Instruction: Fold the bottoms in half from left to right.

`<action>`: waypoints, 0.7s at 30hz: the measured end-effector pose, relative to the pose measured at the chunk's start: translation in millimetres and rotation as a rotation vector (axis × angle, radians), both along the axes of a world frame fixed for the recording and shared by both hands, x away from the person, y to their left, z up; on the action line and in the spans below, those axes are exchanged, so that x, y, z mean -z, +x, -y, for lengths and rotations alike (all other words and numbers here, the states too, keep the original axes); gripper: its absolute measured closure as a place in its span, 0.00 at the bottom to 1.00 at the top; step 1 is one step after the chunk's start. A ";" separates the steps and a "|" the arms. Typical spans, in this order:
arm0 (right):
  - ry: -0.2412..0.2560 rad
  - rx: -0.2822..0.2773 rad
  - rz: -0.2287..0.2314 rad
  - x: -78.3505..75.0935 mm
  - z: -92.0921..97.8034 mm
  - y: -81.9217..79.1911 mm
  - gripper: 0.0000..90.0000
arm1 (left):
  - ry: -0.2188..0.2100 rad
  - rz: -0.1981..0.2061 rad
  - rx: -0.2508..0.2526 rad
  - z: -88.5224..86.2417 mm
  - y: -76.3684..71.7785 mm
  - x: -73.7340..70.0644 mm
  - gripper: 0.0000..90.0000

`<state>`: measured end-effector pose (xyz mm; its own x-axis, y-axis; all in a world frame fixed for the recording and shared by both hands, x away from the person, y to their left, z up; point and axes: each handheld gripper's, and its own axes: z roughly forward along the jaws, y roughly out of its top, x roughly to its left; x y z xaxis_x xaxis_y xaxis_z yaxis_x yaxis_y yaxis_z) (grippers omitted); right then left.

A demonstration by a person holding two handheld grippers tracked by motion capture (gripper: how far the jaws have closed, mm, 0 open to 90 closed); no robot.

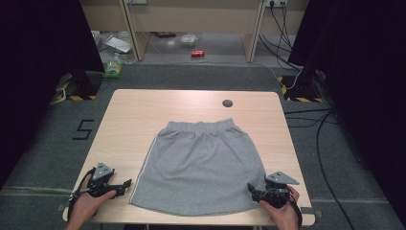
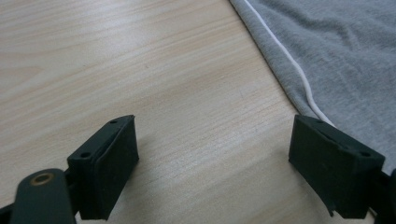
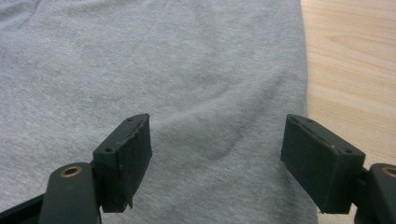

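table [image 1: 129, 115] | grey skirt [image 1: 201, 163] flat at centre, waistband far, hem near | left gripper [image 1: 125, 184] released, beside left hem corner, over bare wood | right gripper [image 1: 253, 189] released, over right hem corner | likely fold: pinch both corners evenly, lift together.
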<state>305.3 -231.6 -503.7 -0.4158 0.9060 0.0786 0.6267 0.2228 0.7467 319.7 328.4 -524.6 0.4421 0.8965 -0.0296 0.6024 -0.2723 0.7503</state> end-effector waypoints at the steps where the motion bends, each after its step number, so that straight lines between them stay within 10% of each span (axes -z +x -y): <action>1: 0.000 0.000 0.002 0.1 -0.1 -0.1 0.27 | 0.000 0.000 0.000 0.0 0.0 0.0 0.17; 12: -0.002 0.001 0.004 -0.2 0.0 1.0 0.28 | -0.003 -0.010 -0.009 -0.3 4.9 -1.8 0.18; 21: 0.002 -0.005 0.010 -1.4 -3.8 1.2 0.28 | -0.102 -0.014 -0.033 4.8 37.7 -22.3 0.20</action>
<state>306.5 -227.8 -502.3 -0.4208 0.9039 0.0761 0.6179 0.2243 0.7536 357.4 323.6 -502.3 0.4114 0.9026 -0.1272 0.6202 -0.1749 0.7647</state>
